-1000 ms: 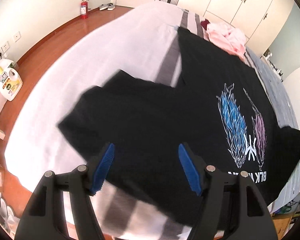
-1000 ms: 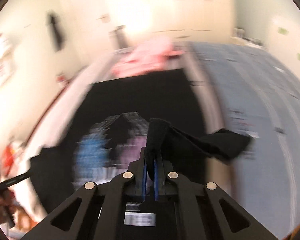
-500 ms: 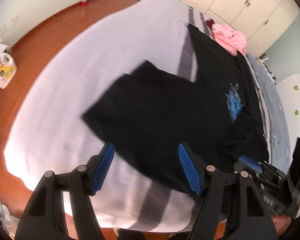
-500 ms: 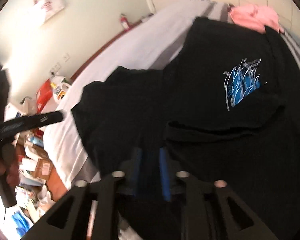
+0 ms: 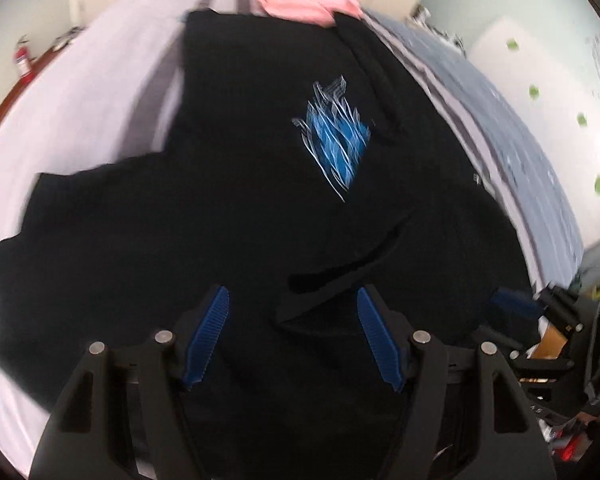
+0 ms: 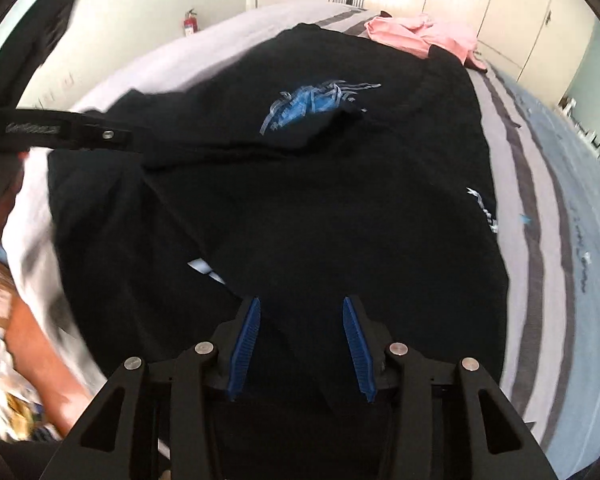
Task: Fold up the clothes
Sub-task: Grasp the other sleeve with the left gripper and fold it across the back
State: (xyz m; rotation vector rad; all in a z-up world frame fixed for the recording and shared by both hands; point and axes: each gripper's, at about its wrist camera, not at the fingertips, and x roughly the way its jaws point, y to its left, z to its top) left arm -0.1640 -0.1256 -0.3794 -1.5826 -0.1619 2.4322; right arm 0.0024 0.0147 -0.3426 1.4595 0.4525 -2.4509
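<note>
Since a second ago your right gripper (image 6: 302, 340) has let go of the black sleeve it was pinching and its jaws have just been opening, and that side of the black T-shirt (image 5: 260, 220) now lies folded across the body, covering part of the blue flame print (image 5: 334, 136) that showed whole before. In the left wrist view, your left gripper (image 5: 292, 336) hangs over the near part of the shirt with its blue pads (image 5: 206, 336) set fairly wide and nothing pinched between them; a folded edge of black cloth runs just past them. The shirt is spread on the white bed (image 5: 80, 92) with grey stripes, a pink garment (image 5: 304, 0) bunched at its far end, and the other gripper pokes in at the right edge. In the right wrist view, the right gripper's pads stand partly apart, narrower than the left's, above the shirt with no cloth clamped. The folded-over flap crosses the middle of the shirt and hides the lower part of the print (image 6: 312, 106). The left tool reaches in from the left edge.
</note>
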